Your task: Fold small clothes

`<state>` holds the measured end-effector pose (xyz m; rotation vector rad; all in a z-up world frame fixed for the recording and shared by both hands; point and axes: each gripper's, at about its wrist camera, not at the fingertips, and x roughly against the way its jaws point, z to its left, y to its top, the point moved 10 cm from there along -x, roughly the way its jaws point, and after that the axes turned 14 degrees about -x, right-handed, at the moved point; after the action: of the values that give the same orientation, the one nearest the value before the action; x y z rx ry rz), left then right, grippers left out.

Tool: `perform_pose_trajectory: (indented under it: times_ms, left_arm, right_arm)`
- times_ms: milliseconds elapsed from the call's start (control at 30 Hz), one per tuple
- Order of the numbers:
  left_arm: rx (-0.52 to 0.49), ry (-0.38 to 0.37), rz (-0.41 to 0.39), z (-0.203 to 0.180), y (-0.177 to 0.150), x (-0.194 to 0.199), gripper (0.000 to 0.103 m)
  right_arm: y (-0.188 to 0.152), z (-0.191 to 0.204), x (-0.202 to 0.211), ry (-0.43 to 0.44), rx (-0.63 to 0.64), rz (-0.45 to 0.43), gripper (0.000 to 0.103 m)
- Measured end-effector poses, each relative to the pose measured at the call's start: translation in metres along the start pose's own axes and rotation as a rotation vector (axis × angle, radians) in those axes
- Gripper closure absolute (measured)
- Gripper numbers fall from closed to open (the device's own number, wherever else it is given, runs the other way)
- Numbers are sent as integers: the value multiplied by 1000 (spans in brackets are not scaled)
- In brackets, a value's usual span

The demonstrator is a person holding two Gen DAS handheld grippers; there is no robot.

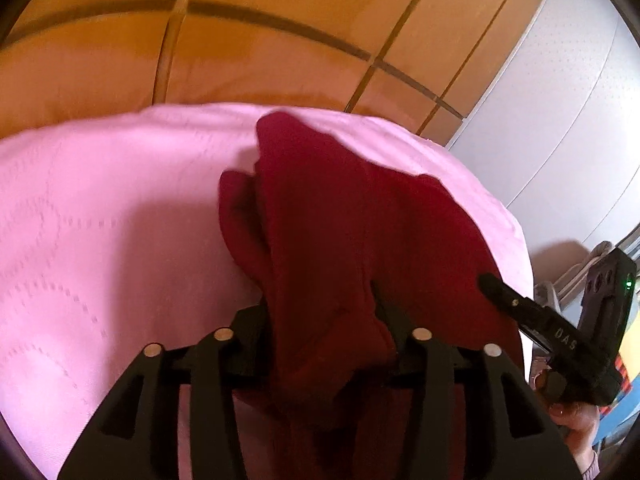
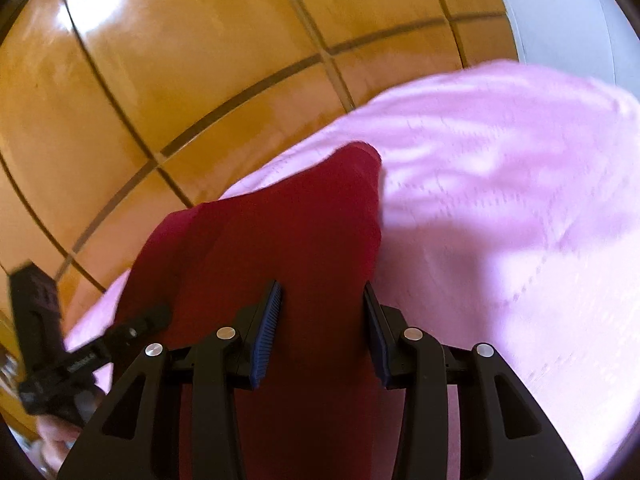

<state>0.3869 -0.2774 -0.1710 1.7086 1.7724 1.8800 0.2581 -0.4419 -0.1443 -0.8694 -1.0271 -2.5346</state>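
A dark red garment (image 1: pixel 340 220) lies bunched on a pink cloth (image 1: pixel 100 220). In the left wrist view its near part drapes between and over my left gripper (image 1: pixel 324 312), whose fingertips are hidden by the fabric. My right gripper (image 1: pixel 490 282) shows at the right edge of the garment. In the right wrist view the red garment (image 2: pixel 280 232) runs between the blue pads (image 2: pixel 268 320) of my right gripper (image 2: pixel 322 296), whose jaws stand apart. My left gripper (image 2: pixel 160 314) touches the garment's left edge.
The pink cloth (image 2: pixel 500 200) covers a surface with its far edge before a wooden panelled wall (image 1: pixel 280 40) with dark grooves. A white wall (image 1: pixel 560 100) stands at the right. Cables and coloured items (image 1: pixel 624 380) lie at the far right.
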Motion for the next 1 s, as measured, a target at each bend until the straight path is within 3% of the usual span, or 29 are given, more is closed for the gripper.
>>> perform_pose_trajectory:
  times_ms: [267,500,933,1000]
  left_arm:
    - [-29,44,-7,2,-4,7,48]
    - [-34,66,-10,-3,-18,23,47]
    - [-55,125,-5,-11,-42,38,45]
    - [-52,124,0,-11,-46,38,42]
  right_arm:
    - [-4,-6,4,-22,-45,-7,48]
    - [-8,-6,15,-82,-12,-29,48]
    - [-15,-9,21,-91,-8,-30,48]
    - [-16,-11,21,-94,-11,-31,40]
